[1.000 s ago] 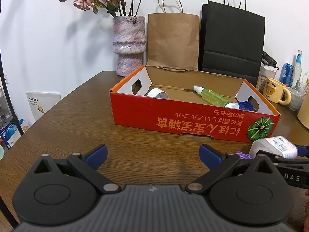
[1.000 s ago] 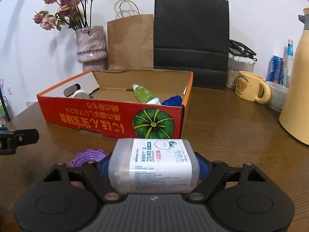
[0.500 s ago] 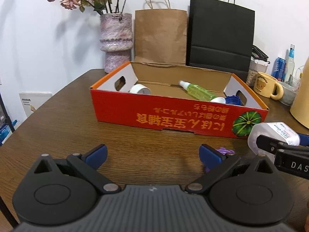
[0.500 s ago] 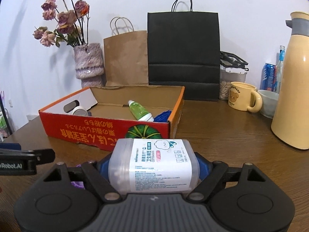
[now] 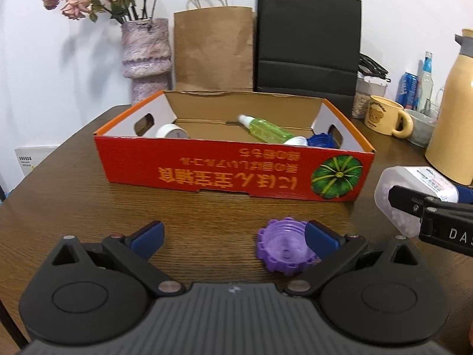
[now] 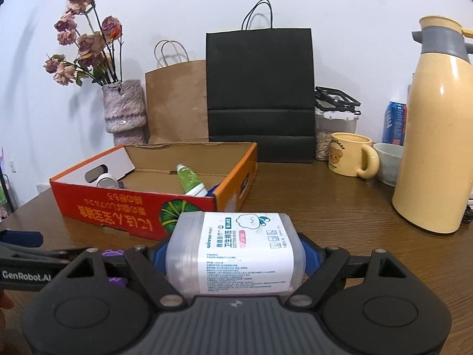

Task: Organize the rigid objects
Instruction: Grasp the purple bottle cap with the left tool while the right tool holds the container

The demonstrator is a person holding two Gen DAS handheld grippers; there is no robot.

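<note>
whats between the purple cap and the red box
Only bare wooden table. The left wrist view shows nothing lying between the purple cap and the front wall of the red box.

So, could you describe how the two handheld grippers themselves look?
Both look identical: matte black plastic bodies, round discs over each pivot, ribbed grey centre, silver rivets, blue fingers. The left gripper carries white "GenRobot.AI" lettering on its side; the right gripper shows "DAS" there. No cables or sleeves visible.

Bright even indoor light, soft wall shadows, fisheye edge bending, slight blur
</note>
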